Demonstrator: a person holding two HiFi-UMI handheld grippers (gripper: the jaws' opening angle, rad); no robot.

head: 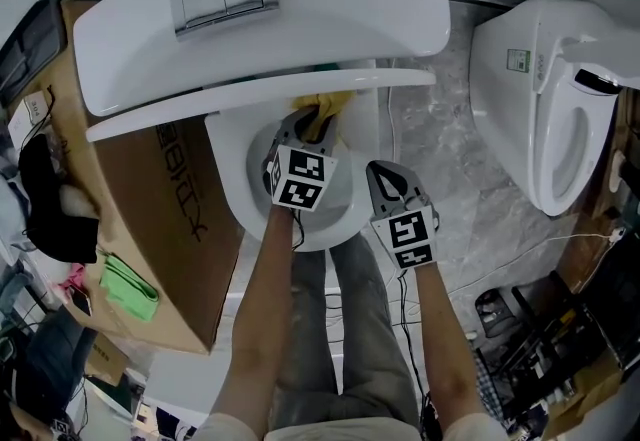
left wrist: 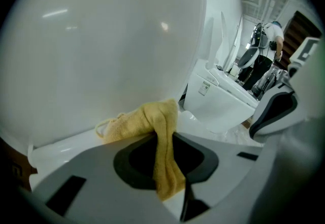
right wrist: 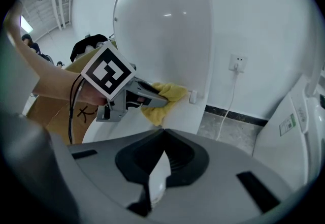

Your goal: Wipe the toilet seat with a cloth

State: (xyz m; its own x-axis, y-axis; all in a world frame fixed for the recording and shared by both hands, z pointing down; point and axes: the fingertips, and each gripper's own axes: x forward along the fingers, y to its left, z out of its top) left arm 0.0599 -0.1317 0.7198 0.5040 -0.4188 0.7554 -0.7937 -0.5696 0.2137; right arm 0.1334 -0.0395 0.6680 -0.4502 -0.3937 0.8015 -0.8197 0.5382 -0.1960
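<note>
I have the left tool [head: 310,129] clamped on the yellow cloth [head: 330,106] at upper centre, pressing it to the rear of the toilet seat [head: 232,164] under the raised lid [head: 250,101]. Right tool [head: 383,179] is closed and empty, held aside, presumably to leave the wipe path free.

Raised toilet lid [right wrist: 162,40] close ahead, cardboard box [head: 170,219] crowding left, bare floor [head: 470,199] right

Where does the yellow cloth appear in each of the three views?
Head view: yellow cloth at upper centre, beyond the left gripper.
Left gripper view: lower centre, clamped in that gripper.
Right gripper view: centre, at the left gripper's tip.
Shared landmark: the raised white lid.
</note>
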